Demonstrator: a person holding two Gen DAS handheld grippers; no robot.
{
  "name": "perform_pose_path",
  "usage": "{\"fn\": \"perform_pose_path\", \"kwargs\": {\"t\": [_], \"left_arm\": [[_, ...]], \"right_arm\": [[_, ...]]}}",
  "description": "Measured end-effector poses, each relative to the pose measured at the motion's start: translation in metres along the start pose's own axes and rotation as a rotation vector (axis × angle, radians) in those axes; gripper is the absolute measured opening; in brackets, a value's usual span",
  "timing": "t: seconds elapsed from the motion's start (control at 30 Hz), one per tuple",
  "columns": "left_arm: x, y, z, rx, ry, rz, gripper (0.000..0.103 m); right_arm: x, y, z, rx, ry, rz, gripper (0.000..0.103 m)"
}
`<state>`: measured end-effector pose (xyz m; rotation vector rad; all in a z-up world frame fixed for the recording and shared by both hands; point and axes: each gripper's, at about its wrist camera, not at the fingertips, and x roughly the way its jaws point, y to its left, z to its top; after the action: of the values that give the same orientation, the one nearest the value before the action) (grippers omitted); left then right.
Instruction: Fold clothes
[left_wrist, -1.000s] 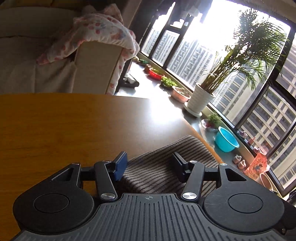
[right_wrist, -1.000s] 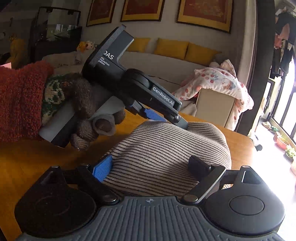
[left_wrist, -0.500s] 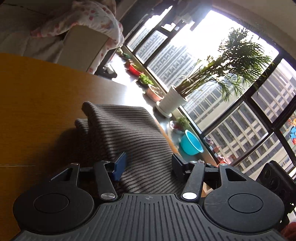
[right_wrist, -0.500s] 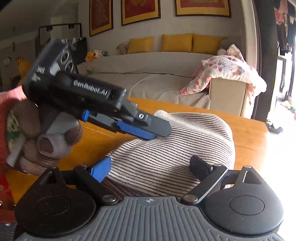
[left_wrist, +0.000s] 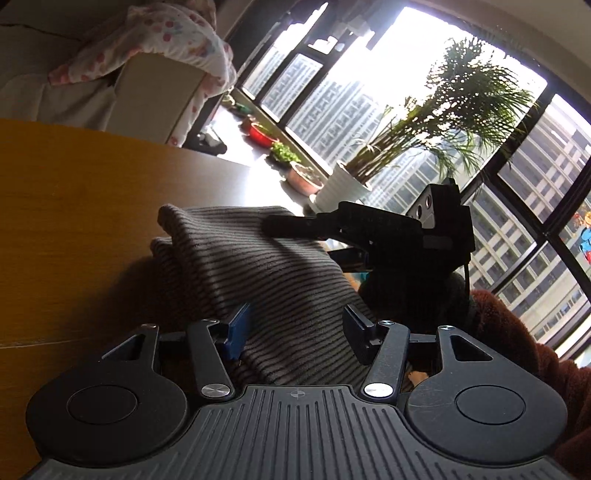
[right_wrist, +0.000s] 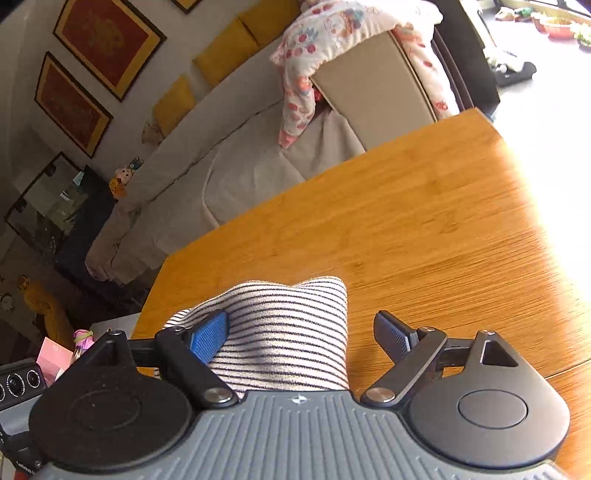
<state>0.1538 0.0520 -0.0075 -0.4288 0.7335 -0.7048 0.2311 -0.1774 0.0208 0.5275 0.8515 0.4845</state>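
A folded striped knit garment (left_wrist: 258, 273) lies on the wooden table (left_wrist: 74, 206). In the left wrist view my left gripper (left_wrist: 295, 326) is open, its fingers straddling the near part of the garment. The right gripper shows there as a dark shape (left_wrist: 388, 229) over the garment's far right side. In the right wrist view my right gripper (right_wrist: 306, 332) is open, with the garment's striped end (right_wrist: 288, 332) between its fingers, nearer the blue left pad (right_wrist: 208, 336). The right finger (right_wrist: 393, 336) is over bare table.
A beige sofa (right_wrist: 258, 147) with a flowered blanket (right_wrist: 332, 40) stands past the table's far edge. Potted plants (left_wrist: 347, 184) and bowls line the window sill. The table's right edge (right_wrist: 517, 155) borders a sunlit floor. Small items (right_wrist: 55, 354) sit at the left.
My right gripper has swung to look across the table toward the sofa, with the garment's end between its fingers. The left gripper has tilted a little; the right gripper now shows in its view.
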Motion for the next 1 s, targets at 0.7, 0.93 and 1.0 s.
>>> {"fn": "perform_pose_path", "kwargs": {"t": [0.7,0.93,1.0], "left_arm": [[0.003,-0.008,-0.005,0.042,-0.004,0.034,0.06],[0.003,-0.015,-0.006,0.069,-0.002,0.064,0.068],[0.002,-0.017,-0.006,0.08,0.002,0.073,0.071]], "right_arm": [[-0.101,0.029,-0.084,-0.146,-0.081,-0.079,0.084],[-0.105,0.043,-0.119,-0.093,-0.075,0.001,0.066],[-0.113,0.047,-0.119,-0.13,-0.098,0.007,0.062]]}}
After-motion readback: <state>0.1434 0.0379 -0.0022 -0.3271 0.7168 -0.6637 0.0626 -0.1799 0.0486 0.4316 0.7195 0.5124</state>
